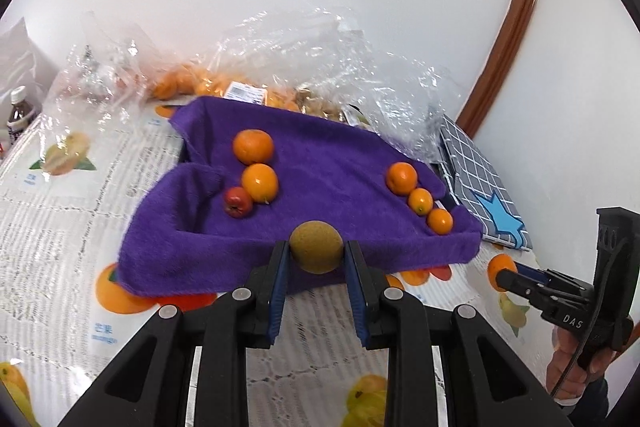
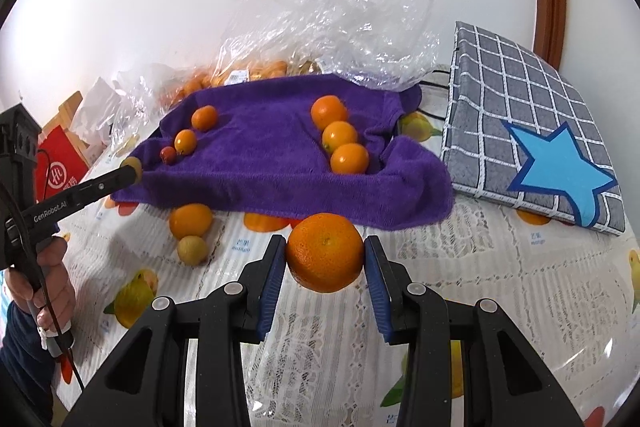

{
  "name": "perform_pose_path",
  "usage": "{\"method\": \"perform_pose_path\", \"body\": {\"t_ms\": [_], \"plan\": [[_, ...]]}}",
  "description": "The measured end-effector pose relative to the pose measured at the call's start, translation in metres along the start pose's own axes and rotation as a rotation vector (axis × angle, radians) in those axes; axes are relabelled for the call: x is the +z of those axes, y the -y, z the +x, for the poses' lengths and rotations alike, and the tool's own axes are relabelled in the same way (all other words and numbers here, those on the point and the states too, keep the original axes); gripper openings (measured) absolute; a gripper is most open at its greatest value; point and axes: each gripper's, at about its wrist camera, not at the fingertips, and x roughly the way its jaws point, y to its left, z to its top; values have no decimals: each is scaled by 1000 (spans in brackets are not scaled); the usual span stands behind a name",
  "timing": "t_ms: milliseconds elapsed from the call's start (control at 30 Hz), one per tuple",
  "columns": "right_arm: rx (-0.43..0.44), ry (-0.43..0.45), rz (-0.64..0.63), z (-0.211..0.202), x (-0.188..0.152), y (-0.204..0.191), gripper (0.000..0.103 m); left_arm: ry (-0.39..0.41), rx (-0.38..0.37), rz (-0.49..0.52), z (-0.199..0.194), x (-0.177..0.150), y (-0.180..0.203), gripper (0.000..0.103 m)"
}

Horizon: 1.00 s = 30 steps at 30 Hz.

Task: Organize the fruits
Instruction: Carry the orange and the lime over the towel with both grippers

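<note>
- Your left gripper (image 1: 316,251) has its jaws clenched on a small round tan-brown fruit (image 1: 316,246), one blue pad pressing each side; the jaws stand narrow, and the fruit sits at the fingertips, raised over the near edge of the purple fleece towel (image 1: 320,167).
- Your right gripper (image 2: 325,255) has its jaws clamped on a large round orange tangerine (image 2: 325,251), pads tight against both flanks, a little wider apart than the left pair; the tangerine hangs above the surface just in front of the towel's near hem.
- On the towel, in the left wrist view, one line lies to the left: a big orange fruit (image 1: 253,146), a smaller orange one (image 1: 260,183) touching it, then a small red fruit (image 1: 237,202).
- To the right lies a second line of three orange fruits (image 1: 420,201), close together, stepping down in size toward you.
- In the right wrist view, a loose orange fruit (image 2: 191,220) and a small pale yellow-brown fruit (image 2: 193,250) rest just beside each other on the fruit-printed plastic cloth (image 2: 460,267) covering the surface, in front of the towel.
- Behind the towel, crumpled clear plastic bags (image 2: 340,27) hold more orange fruit.
- A grey checked folded box with a blue star (image 2: 532,131) lies to the towel's right.
</note>
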Motion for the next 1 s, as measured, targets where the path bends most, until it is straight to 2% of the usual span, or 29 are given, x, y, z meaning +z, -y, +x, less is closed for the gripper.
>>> {"method": "perform_pose_path", "body": {"t_ms": [300,700,900,1000], "plan": [[9,18,4,3,19,-2,40,-23,41,-31,3,14,-11,26],[6,17,30,31,56,-12,40,-44,36,96,13,63,-15,26],[-15,14,46,47,65,-16,40,-84,19,203,24,61,-15,26],[-7,7,63,53,64,-17,40,-113,-13,218,28,56,-17,26]]}}
